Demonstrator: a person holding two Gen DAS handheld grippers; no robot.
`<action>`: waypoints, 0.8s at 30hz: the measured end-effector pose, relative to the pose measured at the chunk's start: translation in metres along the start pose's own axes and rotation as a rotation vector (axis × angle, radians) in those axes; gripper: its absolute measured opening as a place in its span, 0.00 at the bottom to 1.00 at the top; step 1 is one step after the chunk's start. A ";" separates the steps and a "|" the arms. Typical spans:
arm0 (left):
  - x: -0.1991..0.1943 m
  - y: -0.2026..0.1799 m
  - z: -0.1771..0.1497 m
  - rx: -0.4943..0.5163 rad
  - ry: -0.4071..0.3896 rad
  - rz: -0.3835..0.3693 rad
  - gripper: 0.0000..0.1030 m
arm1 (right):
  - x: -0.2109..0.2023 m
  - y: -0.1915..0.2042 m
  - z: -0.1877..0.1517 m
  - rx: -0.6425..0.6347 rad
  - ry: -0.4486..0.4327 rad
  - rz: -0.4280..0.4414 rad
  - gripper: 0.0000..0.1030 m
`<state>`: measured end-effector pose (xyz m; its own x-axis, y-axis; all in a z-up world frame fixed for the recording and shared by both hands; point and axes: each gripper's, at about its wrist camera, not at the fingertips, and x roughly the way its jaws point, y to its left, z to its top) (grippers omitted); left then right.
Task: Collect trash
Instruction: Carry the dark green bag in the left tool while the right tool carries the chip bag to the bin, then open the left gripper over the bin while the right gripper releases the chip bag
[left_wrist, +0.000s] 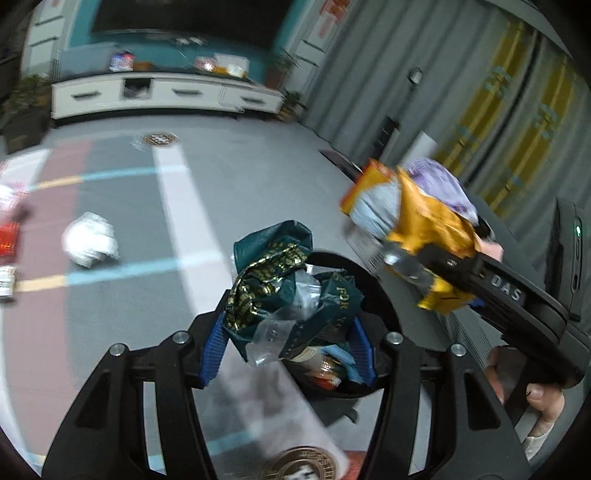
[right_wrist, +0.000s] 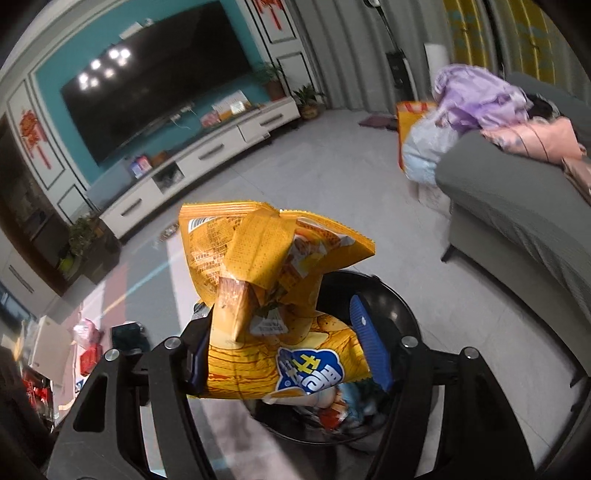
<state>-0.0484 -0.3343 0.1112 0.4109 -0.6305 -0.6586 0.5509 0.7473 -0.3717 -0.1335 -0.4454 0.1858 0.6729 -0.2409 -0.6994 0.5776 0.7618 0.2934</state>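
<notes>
In the left wrist view my left gripper (left_wrist: 288, 343) is shut on a crumpled dark green wrapper (left_wrist: 273, 266) with gold print and clear plastic mixed in, held just over the round black trash bin (left_wrist: 384, 295). The bin holds several wrappers. To the right, my right gripper (left_wrist: 406, 258) carries a yellow snack bag (left_wrist: 432, 229) slightly above the bin's far side. In the right wrist view that yellow snack bag (right_wrist: 266, 258) stands up between the blue pads (right_wrist: 365, 339) of my right gripper (right_wrist: 284, 350), over the same bin (right_wrist: 406, 310). The bag's lower edges touch both pads.
A crumpled white bag (left_wrist: 90, 240) lies on the floor mat to the left, with red packets (left_wrist: 7, 236) at the far left edge. A grey sofa (right_wrist: 517, 221) with clothes stands at the right, an orange shopping bag (right_wrist: 417, 147) beside it. A white TV cabinet (left_wrist: 166, 94) lines the far wall.
</notes>
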 end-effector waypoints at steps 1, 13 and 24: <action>0.014 -0.006 -0.003 0.006 0.034 -0.017 0.56 | 0.007 -0.008 0.000 0.016 0.024 -0.009 0.65; 0.107 -0.034 -0.026 0.016 0.240 -0.090 0.58 | 0.080 -0.064 -0.006 0.220 0.252 -0.008 0.65; 0.085 -0.019 -0.024 0.001 0.222 -0.092 0.90 | 0.079 -0.046 -0.007 0.193 0.272 -0.002 0.88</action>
<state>-0.0413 -0.3969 0.0468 0.1892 -0.6342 -0.7497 0.5790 0.6887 -0.4364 -0.1101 -0.4948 0.1129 0.5385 -0.0533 -0.8410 0.6733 0.6273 0.3913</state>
